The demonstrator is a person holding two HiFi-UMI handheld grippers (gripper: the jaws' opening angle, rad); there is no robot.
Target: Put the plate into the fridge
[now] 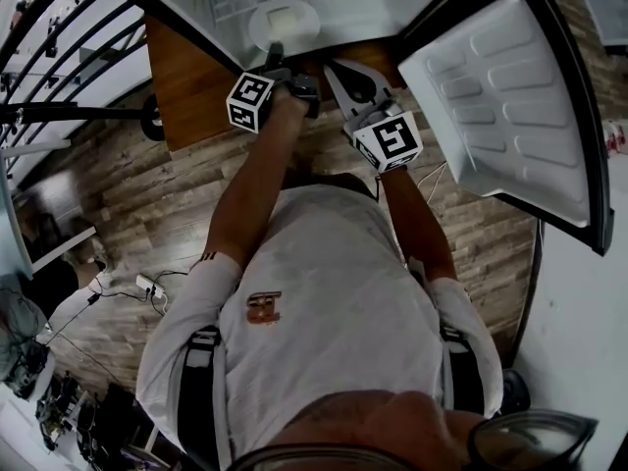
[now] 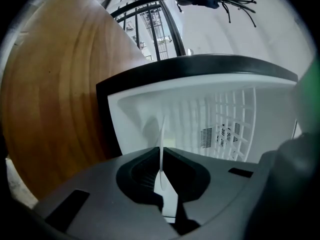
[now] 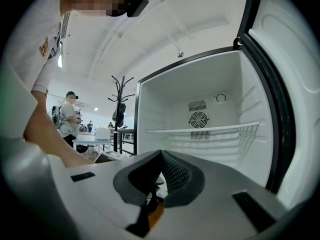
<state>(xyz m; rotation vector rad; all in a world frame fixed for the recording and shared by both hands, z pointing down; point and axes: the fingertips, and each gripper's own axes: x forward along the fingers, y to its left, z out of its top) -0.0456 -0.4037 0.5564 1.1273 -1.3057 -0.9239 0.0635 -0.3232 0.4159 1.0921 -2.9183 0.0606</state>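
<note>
Plate: a round white plate (image 1: 282, 18) (image 2: 162, 181), held in the open mouth of the fridge. In the left gripper view it shows edge-on as a thin white line. Whether it rests on anything inside the fridge cannot be told.
Left gripper: the grey two-jaw left gripper (image 1: 278, 52) (image 2: 161, 156) has its jaws nearly together, clamped on the near rim of the plate, and reaches into the front of the fridge.
Right gripper: the grey two-jaw right gripper (image 1: 339, 75) (image 3: 160, 156) has its jaws closed on each other with nothing between them. It hovers just outside the fridge front, beside the left gripper, on the door side.
Fridge: a small fridge with a black frame and a white interior (image 1: 196, 3) (image 2: 135, 114) (image 3: 165, 109), standing open.
Fridge shelf: a white wire shelf (image 2: 235, 119) (image 3: 200, 130) spans the inside of the fridge.
Fridge fan: a round vent grille (image 2: 220, 134) (image 3: 198, 119) sits on the fridge's back wall.
Fridge door: a white-lined, black-edged door (image 1: 500, 96) (image 3: 295, 84) is swung wide open on the fridge's right side.
Wooden panel: a brown wood-grain surface (image 1: 191, 86) (image 2: 55, 84) touches the fridge's left side.
Floor: wood-plank flooring (image 1: 118, 184) lies in front of the fridge.
Coat stand: a black coat stand (image 3: 120, 94) stands beyond the fridge's left side.
</note>
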